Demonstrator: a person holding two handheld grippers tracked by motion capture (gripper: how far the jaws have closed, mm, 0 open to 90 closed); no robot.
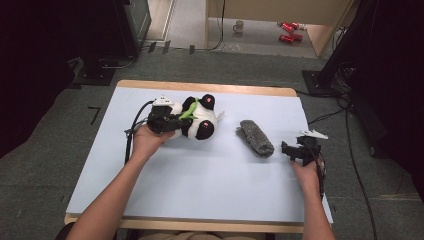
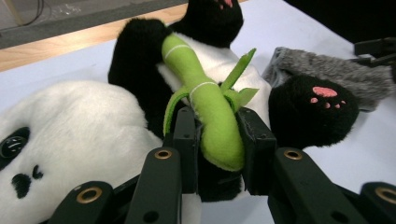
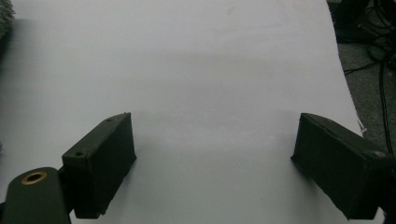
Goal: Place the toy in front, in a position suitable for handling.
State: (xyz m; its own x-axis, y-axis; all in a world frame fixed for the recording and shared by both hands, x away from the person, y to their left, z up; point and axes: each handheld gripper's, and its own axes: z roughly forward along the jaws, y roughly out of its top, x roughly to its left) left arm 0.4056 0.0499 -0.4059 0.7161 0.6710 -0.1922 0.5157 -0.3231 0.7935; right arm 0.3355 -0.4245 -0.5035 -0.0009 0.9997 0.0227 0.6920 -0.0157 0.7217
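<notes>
A black-and-white panda plush (image 1: 202,122) lies on its back on the pale blue table top (image 1: 200,175), left of centre. It holds a green felt bamboo stalk (image 2: 205,93) across its chest. My left gripper (image 2: 218,119) is shut on the lower end of that stalk, a pad pressing on each side. In the high view the left gripper (image 1: 172,122) sits at the panda's left side. A grey furry roll (image 1: 256,138) lies to the panda's right. Past it, near the right edge, my right gripper (image 1: 287,148) stands open, and nothing is between its fingers (image 3: 100,158).
The grey roll (image 2: 327,74) lies just behind the panda's foot (image 2: 313,109). The table's right edge and floor cables (image 3: 373,60) are close to the right gripper. On the floor beyond the table stand a mug (image 1: 239,26) and red cans (image 1: 288,31).
</notes>
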